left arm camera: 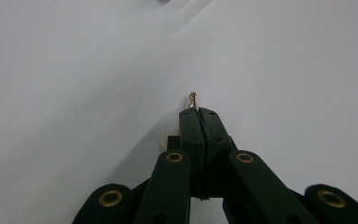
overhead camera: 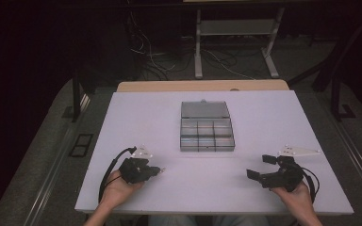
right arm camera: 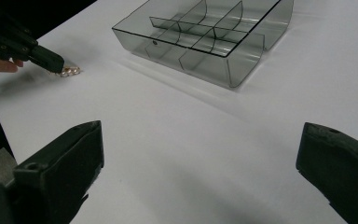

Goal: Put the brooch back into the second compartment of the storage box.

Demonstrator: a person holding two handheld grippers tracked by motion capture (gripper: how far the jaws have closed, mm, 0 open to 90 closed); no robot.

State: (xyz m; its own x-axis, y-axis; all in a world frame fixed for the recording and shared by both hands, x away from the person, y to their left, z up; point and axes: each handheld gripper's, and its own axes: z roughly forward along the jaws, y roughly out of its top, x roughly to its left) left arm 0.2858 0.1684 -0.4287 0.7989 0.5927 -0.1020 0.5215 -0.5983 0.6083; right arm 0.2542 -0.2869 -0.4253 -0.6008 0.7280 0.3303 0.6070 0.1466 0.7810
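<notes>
Nearest us, our left hand-held gripper (left arm camera: 198, 112) is clenched on a small screw (left arm camera: 193, 99) low over the worktop (overhead camera: 264, 122). We judge it light, stiff and slippery, best pinched mid-shank; its head is hidden. Our right hand-held gripper (right arm camera: 200, 154) gapes, released. Farther off sits the clear, lidded box (overhead camera: 206, 129), its compartments hard to read.

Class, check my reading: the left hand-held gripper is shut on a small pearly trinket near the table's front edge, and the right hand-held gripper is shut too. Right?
Not quite. The right hand-held gripper is open; the right gripper view shows its jaws wide apart. The left hand-held gripper is indeed shut on the trinket.
</notes>
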